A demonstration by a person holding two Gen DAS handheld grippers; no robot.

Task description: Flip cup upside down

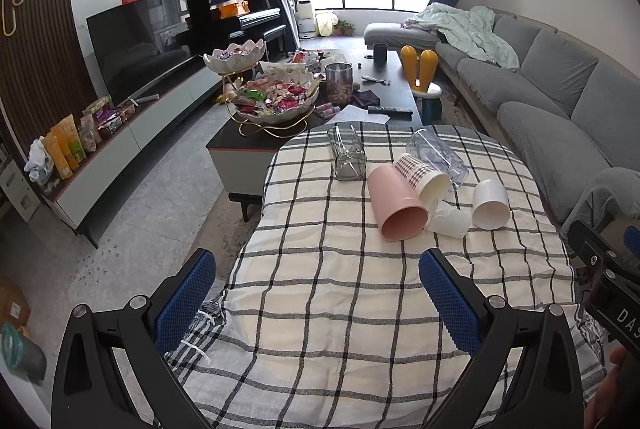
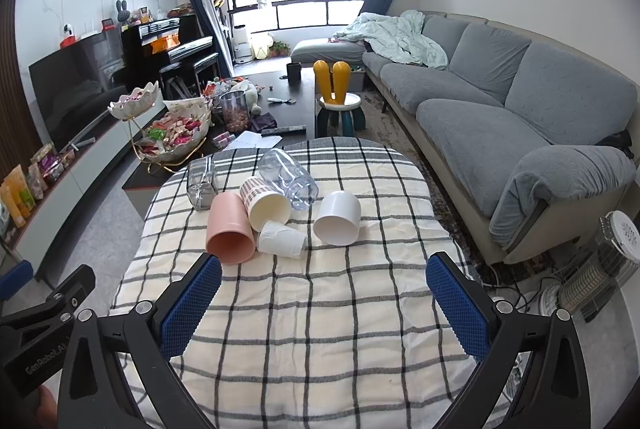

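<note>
Cups [image 2: 276, 213] mid-cloth, bare checked cloth [image 2: 320, 329] near tools

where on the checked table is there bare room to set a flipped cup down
The near half of the checked cloth, between the open right gripper and the cups, is bare. So is the strip right of the white cup. It is crowded around the pink cup, paper cup and clear cup.

"GenRobot.AI" on left gripper [image 2: 36, 349]; "DAS" on right gripper [image 1: 616, 309].
</note>
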